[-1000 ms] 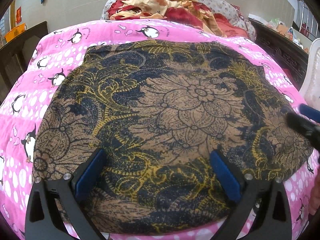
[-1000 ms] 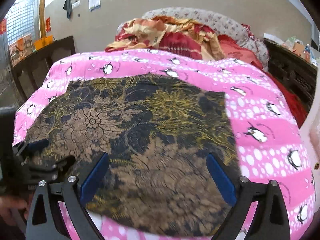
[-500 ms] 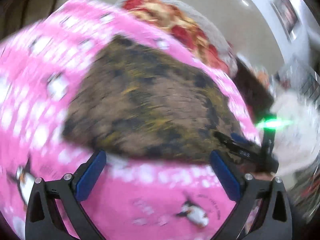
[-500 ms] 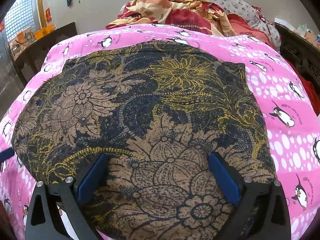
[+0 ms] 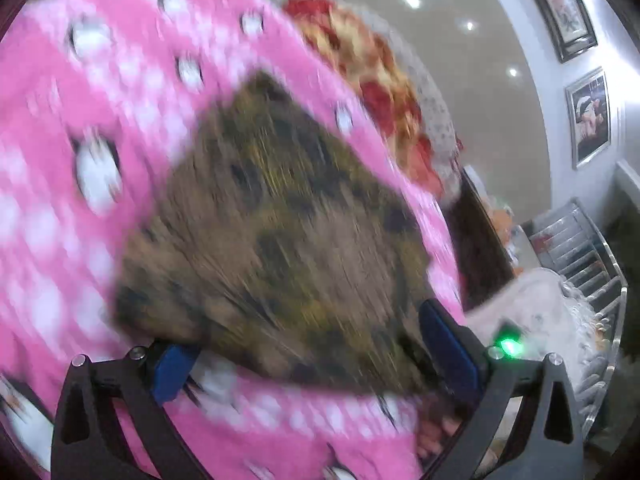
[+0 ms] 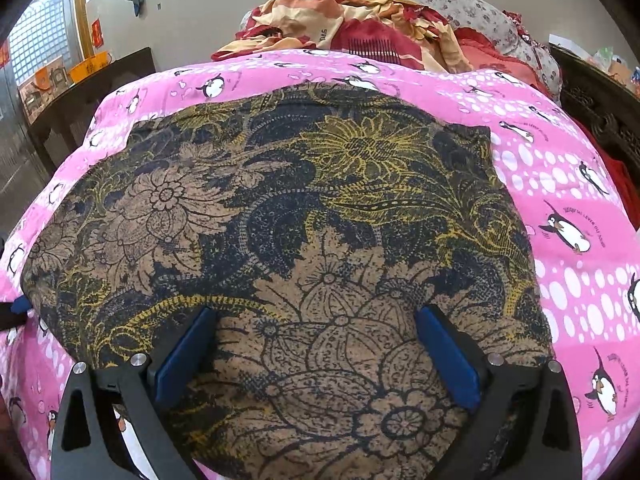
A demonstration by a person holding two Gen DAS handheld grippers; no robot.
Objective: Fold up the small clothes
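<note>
The right gripper [image 6: 316,354] hung low over the cloth [image 6: 280,248], its blue pads [image 6: 182,354] spread wide with nothing between them, both pads lying over the near part of the fabric; whether they pressed on it could not be told. The cloth, brown and navy with yellow flower lines, lay spread flat on the pink quilt [image 6: 568,184], its near edge under the gripper and its far edge close to the quilt's far border. At the left rim of that view a bit of blue and black sat just beside the cloth's left corner. Beyond the quilt, a red and cream blanket [image 6: 360,28] was heaped against a flowered pillow [image 6: 460,4]. Over on the other side, the left gripper [image 5: 316,354] was wide too, pads [image 5: 448,354] well apart and gripping nothing. Its view was tilted and badly smeared. The cloth [image 5: 276,248] showed there as a brown blur on the quilt [image 5: 72,128], its near edge reaching down between the pads; contact could not be made out. A green light [image 5: 509,345] glowed just right of the right pad, with fingers [image 5: 436,432] showing below it. Framed pictures [image 5: 588,116] hung on the wall to the right.
</note>
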